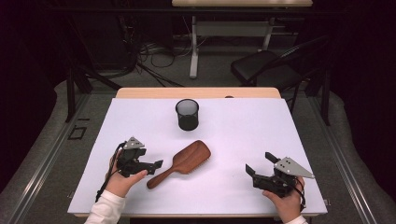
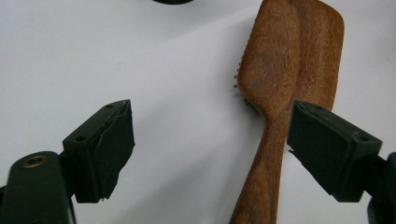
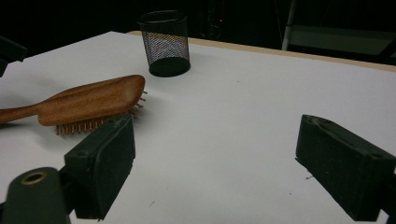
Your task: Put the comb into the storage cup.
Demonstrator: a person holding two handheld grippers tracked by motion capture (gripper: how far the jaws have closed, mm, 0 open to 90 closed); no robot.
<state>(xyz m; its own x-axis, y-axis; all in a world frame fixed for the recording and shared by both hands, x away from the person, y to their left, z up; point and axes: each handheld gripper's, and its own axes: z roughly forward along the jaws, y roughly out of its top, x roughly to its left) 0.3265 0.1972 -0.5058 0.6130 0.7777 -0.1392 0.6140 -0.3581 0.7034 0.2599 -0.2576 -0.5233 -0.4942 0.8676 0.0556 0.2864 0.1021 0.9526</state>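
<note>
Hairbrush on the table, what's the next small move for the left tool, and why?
Probably ease the left tool sideways so the hairbrush handle sits midway between its open jaws, then close. In the left gripper view, the handle lies close beside one jaw, off-centre.

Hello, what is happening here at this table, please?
A person holds a gripper in each hand over a white table. The left gripper is open, next to the handle of a wooden brush lying bristles down. The right gripper is open too, apart from it. A mesh cup stands behind the brush.
</note>
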